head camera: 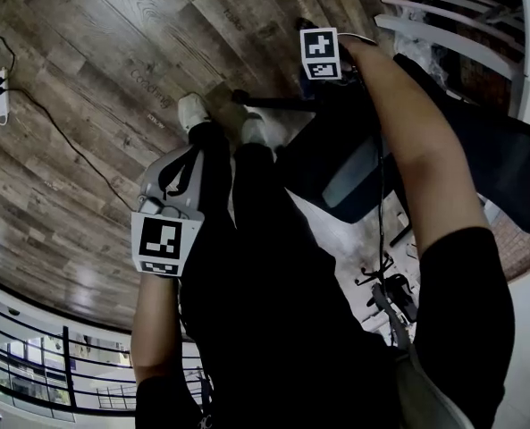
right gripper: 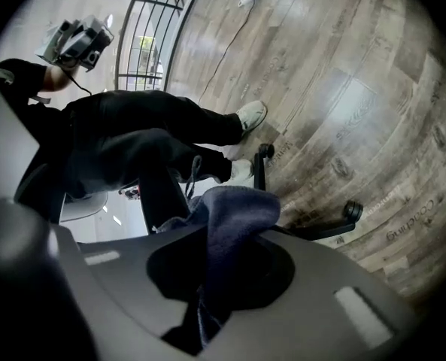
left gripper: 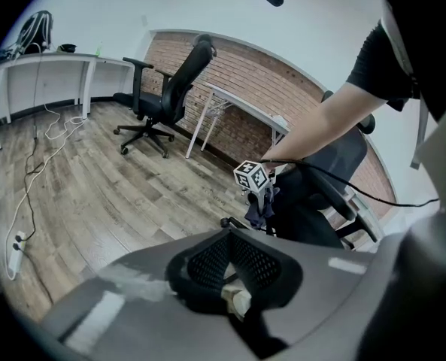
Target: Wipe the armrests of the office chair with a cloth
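The black office chair (head camera: 488, 155) stands at the right of the head view, with a grey armrest pad (head camera: 354, 181) on its near side. My right gripper (head camera: 323, 77) is held past that pad, above the chair's base, and is shut on a dark blue cloth (right gripper: 234, 220). From the left gripper view the cloth (left gripper: 259, 210) hangs under the right gripper's marker cube (left gripper: 253, 177), beside the chair (left gripper: 335, 175). My left gripper (head camera: 171, 172) hangs by the person's leg, away from the chair. Its jaws are together and hold nothing.
The person's white shoes (head camera: 193, 110) stand on the wood floor next to the chair's base arm (head camera: 273, 103) and castors (right gripper: 350, 210). A power strip (head camera: 2, 92) with cable lies far left. A second office chair (left gripper: 166, 96) and white desks (left gripper: 245, 111) stand behind. A railing (head camera: 59, 365) runs along the lower left.
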Demonstrator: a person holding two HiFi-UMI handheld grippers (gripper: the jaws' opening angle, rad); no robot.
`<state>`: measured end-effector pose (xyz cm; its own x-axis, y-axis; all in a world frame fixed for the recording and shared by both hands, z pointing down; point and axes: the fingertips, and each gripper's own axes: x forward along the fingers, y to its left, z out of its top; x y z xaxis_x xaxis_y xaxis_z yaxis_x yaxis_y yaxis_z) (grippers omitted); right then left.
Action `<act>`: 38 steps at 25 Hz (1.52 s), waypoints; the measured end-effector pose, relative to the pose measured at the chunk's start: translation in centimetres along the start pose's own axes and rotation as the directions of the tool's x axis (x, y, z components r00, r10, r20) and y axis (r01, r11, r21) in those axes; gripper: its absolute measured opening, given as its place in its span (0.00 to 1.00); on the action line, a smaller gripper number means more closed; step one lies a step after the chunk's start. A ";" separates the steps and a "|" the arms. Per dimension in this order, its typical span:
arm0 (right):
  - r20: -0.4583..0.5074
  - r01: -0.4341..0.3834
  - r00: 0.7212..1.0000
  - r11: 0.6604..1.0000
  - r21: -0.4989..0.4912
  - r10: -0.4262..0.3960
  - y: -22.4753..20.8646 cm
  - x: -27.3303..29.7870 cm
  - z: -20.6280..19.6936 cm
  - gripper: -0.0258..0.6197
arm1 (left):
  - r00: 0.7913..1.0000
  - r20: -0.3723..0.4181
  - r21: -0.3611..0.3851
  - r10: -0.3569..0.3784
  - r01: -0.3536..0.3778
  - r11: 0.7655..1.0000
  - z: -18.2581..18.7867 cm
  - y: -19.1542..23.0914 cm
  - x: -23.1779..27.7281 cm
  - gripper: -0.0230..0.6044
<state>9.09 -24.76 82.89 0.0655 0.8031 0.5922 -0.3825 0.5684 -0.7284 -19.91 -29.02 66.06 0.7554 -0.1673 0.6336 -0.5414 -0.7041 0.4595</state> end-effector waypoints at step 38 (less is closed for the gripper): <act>-0.113 0.106 0.987 0.989 -0.099 -0.117 11.1 -10.7 -2.6 0.11 | 0.995 0.094 0.039 -0.020 0.016 0.999 5.5 -0.8 -4.6 0.04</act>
<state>6.56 -26.61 67.57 0.2139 0.7459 0.6308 -0.2798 0.6655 -0.6920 -20.92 -31.52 59.35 0.7972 -0.2175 0.5632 -0.5143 -0.7332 0.4449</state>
